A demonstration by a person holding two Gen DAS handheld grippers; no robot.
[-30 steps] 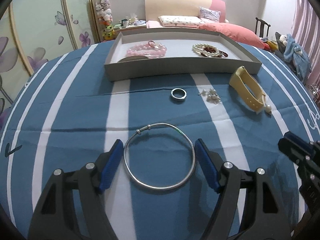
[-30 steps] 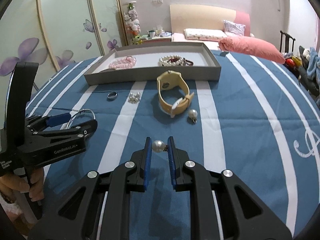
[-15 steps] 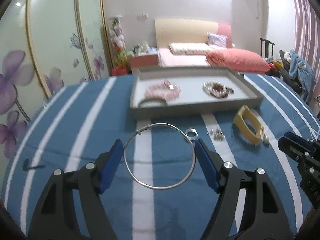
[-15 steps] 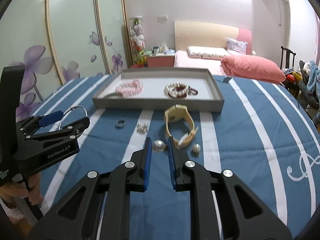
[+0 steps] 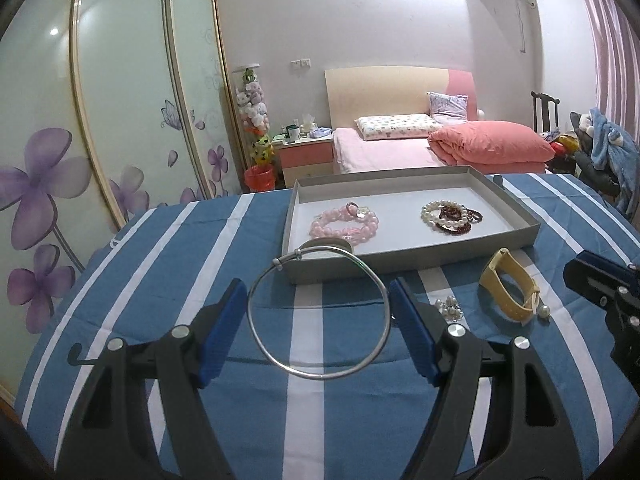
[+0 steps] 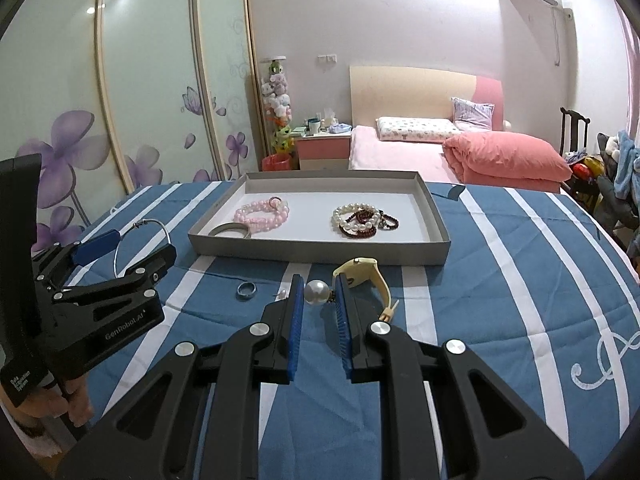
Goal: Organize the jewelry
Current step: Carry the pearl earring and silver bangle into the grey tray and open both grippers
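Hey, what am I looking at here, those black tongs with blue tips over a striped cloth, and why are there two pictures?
These are hand-held grippers, one in each of a person's hands, each with a wide-angle camera looking along its two fingers. One picture comes from the left gripper, the other from the right gripper.

The left one is closed on a thin silver bangle, lifted off the cloth. The right one pinches a pearl.

On the blue striped cloth lie a grey tray holding a pink bead bracelet and a pearl and dark bead bracelets, plus, outside it, a yellow watch, a ring and small pearl pieces.
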